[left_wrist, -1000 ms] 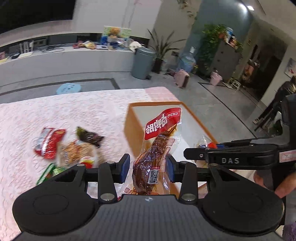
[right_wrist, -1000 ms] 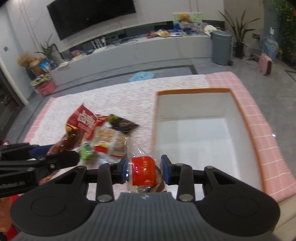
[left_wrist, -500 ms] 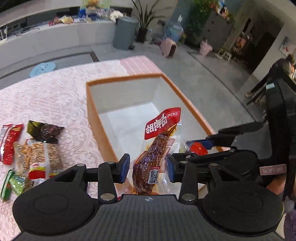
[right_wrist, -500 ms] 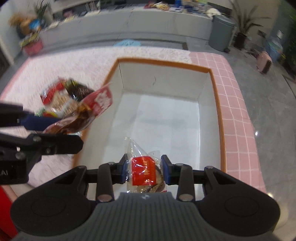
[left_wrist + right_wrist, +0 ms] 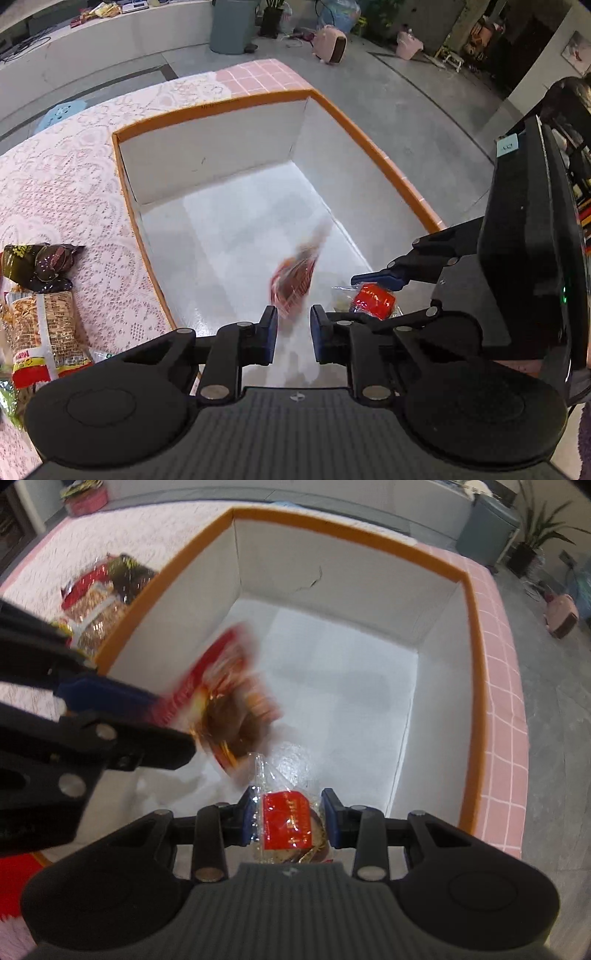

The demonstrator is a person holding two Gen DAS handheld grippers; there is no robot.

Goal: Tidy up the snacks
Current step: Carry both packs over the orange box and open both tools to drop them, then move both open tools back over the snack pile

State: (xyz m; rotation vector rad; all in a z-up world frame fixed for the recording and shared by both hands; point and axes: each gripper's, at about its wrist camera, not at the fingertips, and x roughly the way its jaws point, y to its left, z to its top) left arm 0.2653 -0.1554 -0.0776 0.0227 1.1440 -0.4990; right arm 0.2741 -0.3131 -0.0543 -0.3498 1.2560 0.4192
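A white box with an orange rim (image 5: 373, 147) stands on the lace tablecloth; it also shows in the right wrist view (image 5: 406, 552). My left gripper (image 5: 291, 334) is open above the box. The red-labelled drumstick packet (image 5: 295, 277) is blurred, falling free into the box; it also shows in the right wrist view (image 5: 229, 698). My right gripper (image 5: 290, 821) is shut on a clear snack bag with a red label (image 5: 286, 825), held over the box's near end; the bag shows in the left wrist view (image 5: 373, 301).
Several snack packets lie left of the box: a dark packet (image 5: 40, 258), a brown cracker pack (image 5: 44, 328) and a red one (image 5: 85, 583). The table's pink checked edge (image 5: 506, 686) runs beside the box. A grey bin (image 5: 231, 22) stands on the floor beyond.
My left gripper has opened and let go of the drumstick packet, which is dropping into the box. Both grippers have moved further over the box; the right still holds its bag.
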